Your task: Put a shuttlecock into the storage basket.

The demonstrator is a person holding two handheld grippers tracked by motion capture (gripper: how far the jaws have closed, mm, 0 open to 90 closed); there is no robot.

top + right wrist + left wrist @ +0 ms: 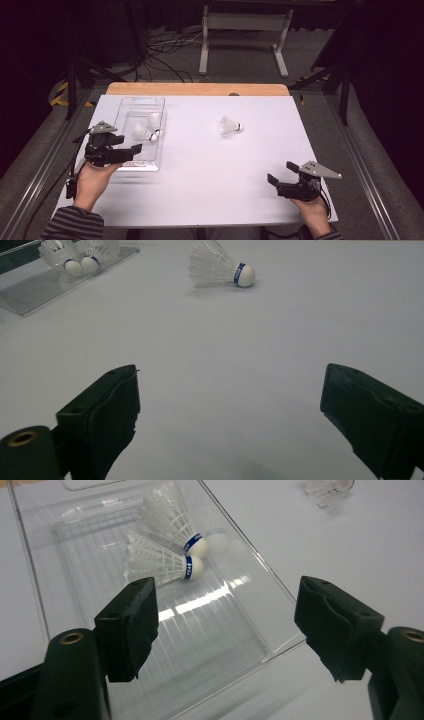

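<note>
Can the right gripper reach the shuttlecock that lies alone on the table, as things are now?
Probably yes. The right gripper is open and holds nothing, and bare table lies between it and the loose shuttlecock. The clear tray stands well to the side.

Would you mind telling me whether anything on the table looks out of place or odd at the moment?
One shuttlecock lies on its side on the bare white table, apart from the other two shuttlecocks, which lie together inside the clear tray. Nothing looks damaged or spilled. Both the left gripper and the right gripper are open and hold nothing.
</note>
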